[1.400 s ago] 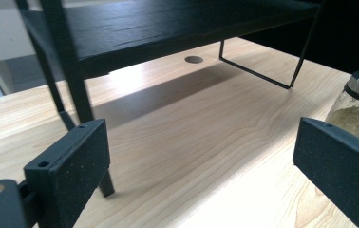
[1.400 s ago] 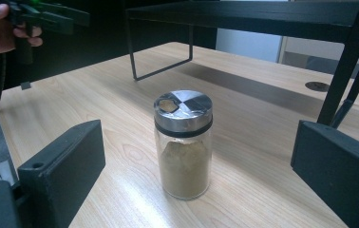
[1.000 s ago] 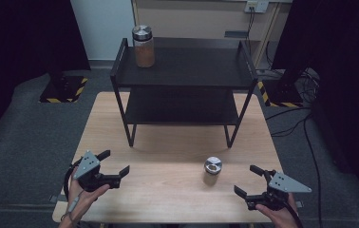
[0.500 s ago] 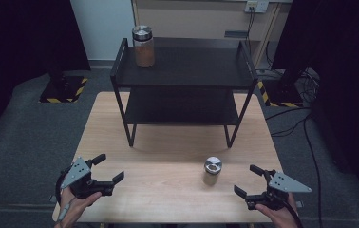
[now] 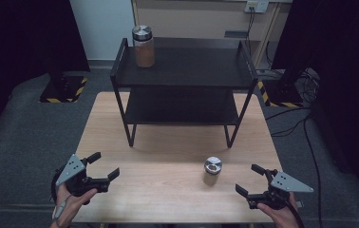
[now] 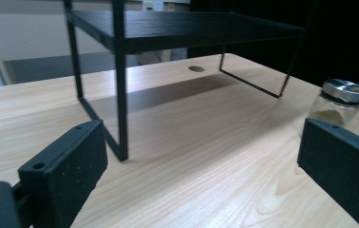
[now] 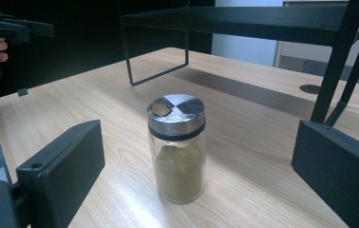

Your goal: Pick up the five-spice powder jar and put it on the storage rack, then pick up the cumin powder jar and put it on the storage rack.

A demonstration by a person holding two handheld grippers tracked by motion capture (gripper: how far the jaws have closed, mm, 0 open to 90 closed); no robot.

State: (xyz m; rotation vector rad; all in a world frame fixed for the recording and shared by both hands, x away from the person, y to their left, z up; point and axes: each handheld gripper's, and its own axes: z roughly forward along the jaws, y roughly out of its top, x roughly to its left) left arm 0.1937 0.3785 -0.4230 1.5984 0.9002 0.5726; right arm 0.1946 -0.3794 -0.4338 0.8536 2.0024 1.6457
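Observation:
A small glass spice jar (image 5: 212, 170) with a metal lid and tan powder stands upright on the wooden table (image 5: 168, 142), in front of the black two-tier shelf (image 5: 182, 80). My right gripper (image 5: 251, 179) is open at the table's front right, its jaws pointing at the spice jar (image 7: 176, 147) a short way ahead. At the front left corner my left gripper (image 5: 104, 165) is open and holds nothing; the jar (image 6: 339, 102) stands far off to its right. A taller jar (image 5: 143, 46) with orange-brown contents sits on the shelf's top left.
The shelf's legs (image 5: 131, 137) rest on the table's rear half, with a low tier beneath the top. A cable hole (image 6: 196, 69) is in the tabletop under the shelf. Dark floor and cables (image 5: 306, 133) surround the table.
My left gripper has drawn back and left toward the table's front left corner. The right gripper and the spice jar have stayed put.

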